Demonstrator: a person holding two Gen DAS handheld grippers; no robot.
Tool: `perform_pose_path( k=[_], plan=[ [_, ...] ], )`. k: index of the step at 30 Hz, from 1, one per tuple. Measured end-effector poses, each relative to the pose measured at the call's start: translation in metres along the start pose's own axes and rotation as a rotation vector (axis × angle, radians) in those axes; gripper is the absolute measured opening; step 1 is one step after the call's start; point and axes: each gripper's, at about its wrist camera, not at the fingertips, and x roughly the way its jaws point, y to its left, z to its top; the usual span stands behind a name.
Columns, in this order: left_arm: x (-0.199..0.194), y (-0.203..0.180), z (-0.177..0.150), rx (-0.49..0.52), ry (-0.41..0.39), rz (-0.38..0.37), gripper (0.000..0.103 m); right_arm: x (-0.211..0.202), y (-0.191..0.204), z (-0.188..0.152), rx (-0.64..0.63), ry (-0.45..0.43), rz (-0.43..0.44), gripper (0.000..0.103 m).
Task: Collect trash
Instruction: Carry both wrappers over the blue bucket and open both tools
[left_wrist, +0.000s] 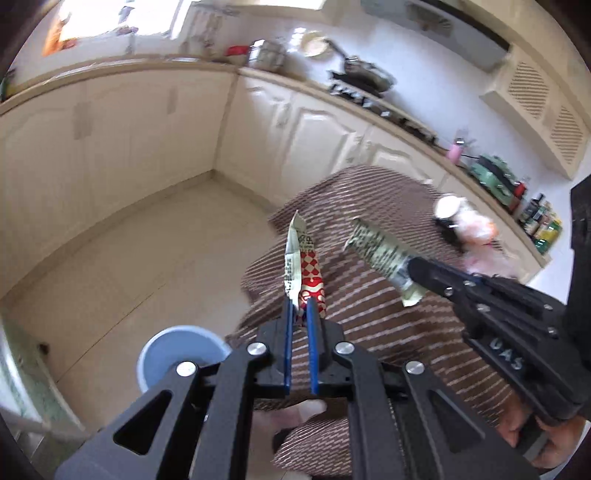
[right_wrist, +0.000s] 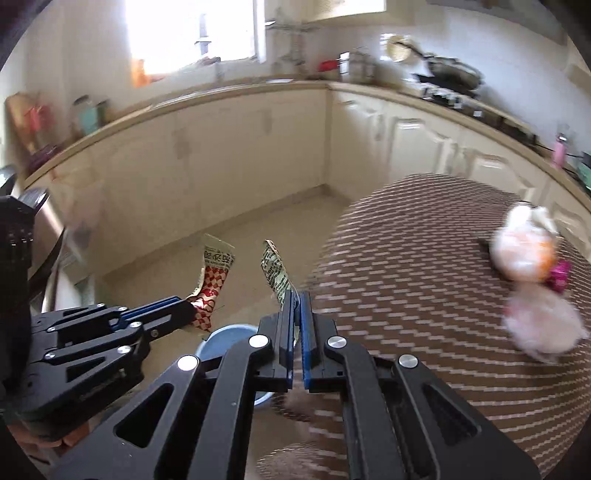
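Note:
My left gripper (left_wrist: 300, 304) is shut on a red-and-white checkered wrapper (left_wrist: 304, 269), held in the air beside the table's left edge. It also shows in the right wrist view (right_wrist: 212, 286), held by the left gripper (right_wrist: 190, 308). My right gripper (right_wrist: 295, 295) is shut on a green-and-white printed wrapper (right_wrist: 275, 271), seen in the left wrist view (left_wrist: 380, 254) with the right gripper (left_wrist: 415, 273) over the table. A light blue bin (left_wrist: 177, 350) stands on the floor below both grippers, partly hidden; it also shows in the right wrist view (right_wrist: 225, 338).
A round table with a brown striped cloth (right_wrist: 424, 277) holds crumpled pinkish plastic bags (right_wrist: 528, 254) and a dark object at its far right. Cream kitchen cabinets (right_wrist: 221, 158) and cluttered counters run along the walls. Tiled floor (left_wrist: 129, 258) lies left of the table.

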Motion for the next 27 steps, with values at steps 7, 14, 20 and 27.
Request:
perform_pose_path(
  k=[7, 14, 20, 27],
  plan=[
    [0.024, 0.073, -0.033, -0.108, 0.103, 0.09, 0.007, 0.07, 0.058, -0.024, -0.064, 0.136, 0.088, 0.002],
    [0.068, 0.115, -0.058, -0.168, 0.217, 0.128, 0.007, 0.139, 0.08, -0.055, -0.087, 0.274, 0.096, 0.002],
    [0.098, 0.127, -0.052, -0.163, 0.235, 0.145, 0.008, 0.155, 0.082, -0.062, -0.077, 0.292, 0.086, 0.002],
    [0.102, 0.13, -0.045, -0.181, 0.206, 0.164, 0.035, 0.167, 0.078, -0.06, -0.063, 0.304, 0.08, 0.002]
  ],
)
